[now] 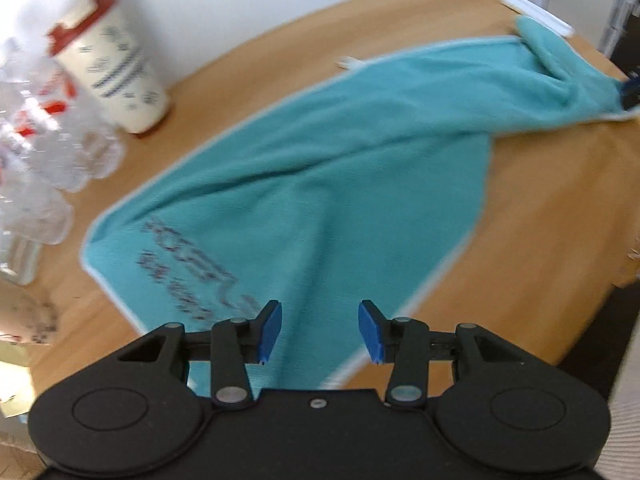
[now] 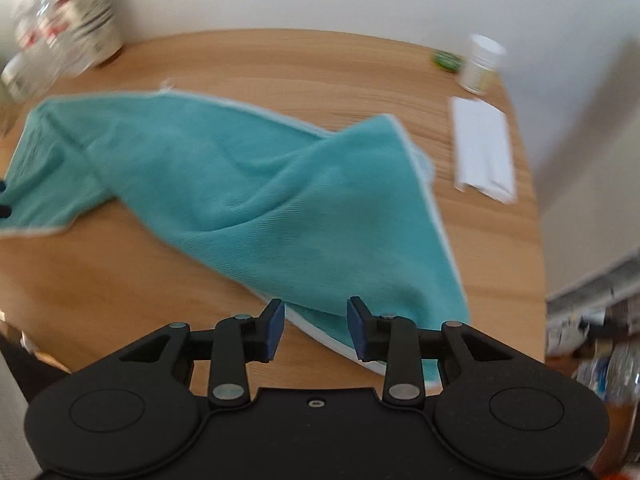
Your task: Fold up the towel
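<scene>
A teal towel [image 1: 320, 168] with a pale hem and dark lettering lies rumpled across the wooden table [image 1: 540, 208]. My left gripper [image 1: 320, 330] hovers open over the towel's near corner, its blue pads apart with nothing between them. In the right wrist view the same towel [image 2: 260, 184] stretches from far left to the near right edge. My right gripper [image 2: 316, 328] is open just above the towel's near hem. The right gripper's tip shows at the far right of the left wrist view, by the towel's bunched end.
A cream tub with a red lid [image 1: 116, 64] and several clear plastic bottles [image 1: 48, 128] stand at the table's left. A white folded paper [image 2: 482, 148], a small white jar [image 2: 480, 64] and a green item [image 2: 446, 60] sit at the far right. The table edge [image 2: 536, 240] runs close on the right.
</scene>
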Available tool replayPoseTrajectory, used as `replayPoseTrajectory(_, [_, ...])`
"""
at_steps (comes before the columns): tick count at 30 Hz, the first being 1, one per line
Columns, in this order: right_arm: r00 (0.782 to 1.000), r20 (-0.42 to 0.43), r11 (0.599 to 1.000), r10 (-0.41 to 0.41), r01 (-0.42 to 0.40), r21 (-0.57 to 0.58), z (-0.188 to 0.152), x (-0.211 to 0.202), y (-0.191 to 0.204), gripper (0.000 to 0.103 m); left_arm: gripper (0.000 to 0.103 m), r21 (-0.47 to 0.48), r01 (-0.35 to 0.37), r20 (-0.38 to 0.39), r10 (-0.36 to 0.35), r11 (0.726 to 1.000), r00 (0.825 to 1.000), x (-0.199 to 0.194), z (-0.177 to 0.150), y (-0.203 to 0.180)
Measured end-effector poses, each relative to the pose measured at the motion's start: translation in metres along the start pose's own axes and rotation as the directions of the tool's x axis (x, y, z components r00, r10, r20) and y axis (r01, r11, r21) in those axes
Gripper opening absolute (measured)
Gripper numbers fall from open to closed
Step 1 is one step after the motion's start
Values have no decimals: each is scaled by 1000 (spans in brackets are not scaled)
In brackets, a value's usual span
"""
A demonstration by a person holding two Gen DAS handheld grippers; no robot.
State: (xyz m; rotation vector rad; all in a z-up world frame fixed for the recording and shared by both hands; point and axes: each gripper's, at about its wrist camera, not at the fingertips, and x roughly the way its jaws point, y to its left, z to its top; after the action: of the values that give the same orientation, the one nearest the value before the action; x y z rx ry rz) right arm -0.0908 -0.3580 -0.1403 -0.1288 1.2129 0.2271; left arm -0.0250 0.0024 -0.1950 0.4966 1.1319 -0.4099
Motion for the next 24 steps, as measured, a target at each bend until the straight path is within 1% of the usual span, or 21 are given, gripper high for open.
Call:
replayPoseTrajectory(2, [999, -12, 999, 31, -31, -37, 4, 6, 6, 39, 44, 21, -19, 12, 19, 1000, 1000, 1, 1, -9])
replayPoseTrajectory(4, [999, -39, 996, 37, -40, -78, 7, 14, 13, 39, 43, 12, -41, 26, 40, 999, 999, 3, 2, -14])
replayPoseTrajectory(5, [998, -48, 996, 34, -38, -86, 7, 16, 14, 39, 43, 3, -28, 23, 28, 1000, 999, 5, 3, -14])
replayPoseTrajectory(7, [997, -65, 994, 43, -49, -95, 5, 20, 17, 38, 37, -9, 7, 13, -7, 1000, 1000, 8, 7, -16])
replayPoseTrajectory(9, [998, -57, 993, 20, -27, -115, 4, 22, 18, 38, 37, 12, 29, 14, -29, 1000, 999, 12, 11, -19])
replayPoseTrajectory(11, [998, -57, 992, 10, -17, -123, 3, 26, 17, 38, 35, 17, 30, 6, -31, 999, 1000, 17, 13, -20])
replayPoseTrajectory(12, [999, -48, 991, 8, -15, -130, 2, 27, 17, 38, 31, 20, 34, -2, -34, 999, 999, 21, 14, -20])
replayPoseTrajectory(13, [999, -44, 991, 8, -14, -134, 2, 28, 17, 39, 30, 21, 36, -7, -36, 999, 999, 23, 14, -20])
replayPoseTrajectory(14, [999, -47, 988, 5, -12, -153, 2, 28, 19, 37, 30, 20, 41, 1, -41, 999, 999, 24, 15, -21])
replayPoseTrajectory(15, [999, -52, 984, -8, -2, -180, 3, 29, 21, 30, 25, 21, 48, 3, -48, 999, 999, 25, 17, -21])
replayPoseTrajectory(16, [998, -57, 980, -23, 11, -199, 4, 29, 22, 25, 23, 24, 55, 1, -55, 998, 998, 25, 18, -22])
replayPoseTrajectory(17, [997, -66, 981, -28, 15, -194, 7, 29, 19, 14, 16, 26, 58, 1, -58, 998, 998, 25, 18, -22])
replayPoseTrajectory(18, [997, -77, 984, -29, 14, -180, 10, 29, 15, 10, 9, 34, 63, 1, -63, 997, 998, 25, 18, -23])
replayPoseTrajectory(19, [996, -83, 986, -25, 10, -169, 12, 29, 12, 9, 6, 38, 73, -5, -73, 997, 997, 26, 20, -25])
replayPoseTrajectory(21, [994, -106, 995, 16, -27, -101, 20, 24, -1, 8, 3, 38, 83, -28, -82, 996, 996, 26, 23, -26])
replayPoseTrajectory(22, [994, -105, 995, 32, -41, -89, 23, 19, -5, 8, 2, 37, 88, -50, -87, 995, 995, 27, 25, -24])
replayPoseTrajectory(24, [993, -92, 995, 72, -77, -63, 28, 8, -11, 8, 2, 23, 94, -65, -92, 995, 994, 27, 27, -20])
